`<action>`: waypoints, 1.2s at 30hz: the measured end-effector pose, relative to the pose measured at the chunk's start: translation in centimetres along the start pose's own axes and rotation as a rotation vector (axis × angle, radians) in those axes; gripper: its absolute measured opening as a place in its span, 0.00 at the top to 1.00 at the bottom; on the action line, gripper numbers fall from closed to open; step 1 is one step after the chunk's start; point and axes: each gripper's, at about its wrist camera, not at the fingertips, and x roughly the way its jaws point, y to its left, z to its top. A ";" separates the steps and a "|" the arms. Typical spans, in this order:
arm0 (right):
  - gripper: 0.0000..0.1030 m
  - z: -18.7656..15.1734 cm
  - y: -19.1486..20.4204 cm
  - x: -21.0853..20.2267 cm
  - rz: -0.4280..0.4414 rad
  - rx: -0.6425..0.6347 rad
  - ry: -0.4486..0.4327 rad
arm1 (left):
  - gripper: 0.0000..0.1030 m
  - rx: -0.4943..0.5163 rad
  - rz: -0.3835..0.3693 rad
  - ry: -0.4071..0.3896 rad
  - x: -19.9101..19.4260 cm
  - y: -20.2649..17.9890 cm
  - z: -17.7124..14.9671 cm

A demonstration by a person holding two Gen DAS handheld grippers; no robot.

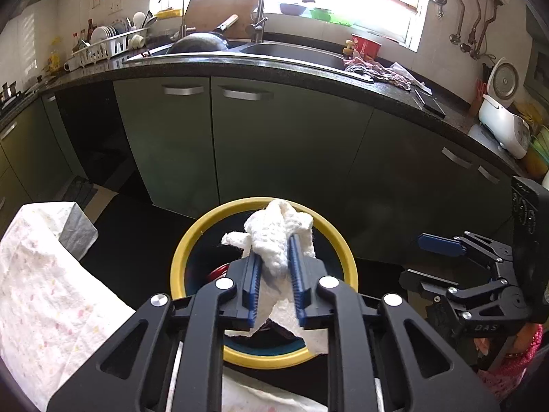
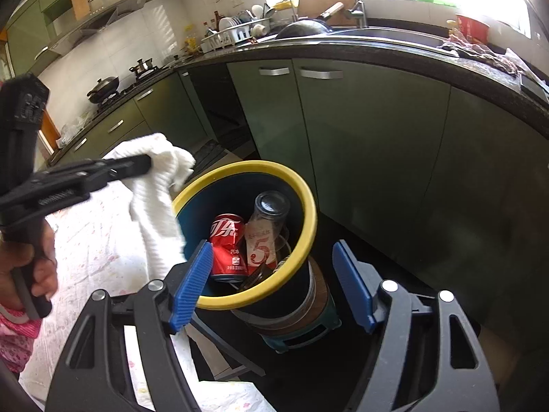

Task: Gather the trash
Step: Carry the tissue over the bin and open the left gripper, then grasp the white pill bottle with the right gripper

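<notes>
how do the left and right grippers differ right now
The left gripper has a crumpled white paper towel between its pads above the yellow-rimmed bin; the right gripper has nothing in it. The left jaws stand narrow around the towel; the right jaws stand wide apart. Both have blue ribbed pads and point down toward the bin.

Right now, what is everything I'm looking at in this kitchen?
paper towel: one, white, crumpled between the left gripper's fingers above the bin
trash bin: one, dark with yellow rim, on the floor
cola can: one, red, inside the bin
bottle: one, clear with red label, inside the bin
tablecloth: one, white patterned, beside the bin
wok: one, black, in the sink
left gripper: black with blue pads
right gripper: open, empty
</notes>
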 end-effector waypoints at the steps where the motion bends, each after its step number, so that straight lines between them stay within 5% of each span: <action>1: 0.32 0.0 -0.1 0.0 -0.006 0.002 -0.001 | 0.50 -0.009 0.008 0.005 0.6 0.0 0.0; 2: 0.32 -0.1 -0.3 -0.1 -0.010 0.004 -0.002 | 0.28 -0.017 0.023 0.001 1.0 0.0 0.0; 8: 0.32 0.0 0.2 0.3 -0.007 -0.009 0.007 | 0.11 -0.018 0.091 -0.065 -2.5 0.5 -2.7; 17: 0.32 -0.2 4.3 1.6 0.026 -0.092 0.044 | 0.06 -0.150 0.273 -0.200 -15.4 6.8 -12.6; 24: 0.32 -0.1 11.1 3.2 0.116 -0.225 0.097 | 0.06 -0.317 0.525 -0.212 -23.8 14.5 -21.7; 32: 0.32 0.2 24.5 6.1 0.362 -0.507 0.178 | 0.06 -0.487 0.717 -0.181 -29.4 23.4 -30.8; 36: 0.32 -1.1 32.2 7.0 0.519 -0.703 0.234 | 0.06 -0.600 0.750 -0.160 -30.4 26.5 -34.9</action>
